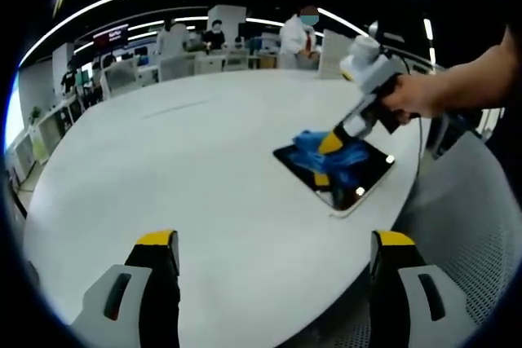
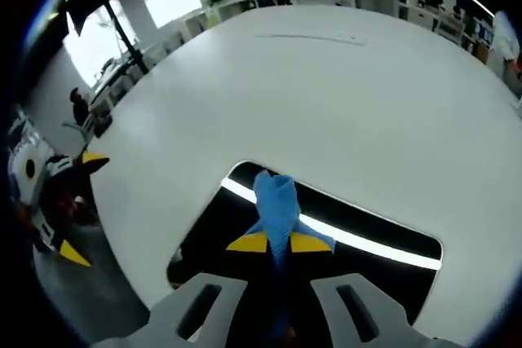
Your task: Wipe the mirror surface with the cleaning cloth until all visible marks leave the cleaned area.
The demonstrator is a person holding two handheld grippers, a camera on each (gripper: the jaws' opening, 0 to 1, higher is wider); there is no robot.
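While the left gripper (image 1: 273, 262) hangs wide and idle well short, the right gripper (image 2: 277, 243) pinches the blue cloth (image 2: 276, 201) directly onto the mirror (image 2: 359, 270) near the table (image 2: 342, 95) edge.

mirror (image 1: 359, 181) on white table (image 1: 188, 169)

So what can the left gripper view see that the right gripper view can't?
The left gripper view shows a hand holding the right gripper, and its own left gripper's open jaws. The right gripper view shows a bright light stripe reflected in the mirror. Both show the blue cloth pinched on the mirror, the white table and people far behind.
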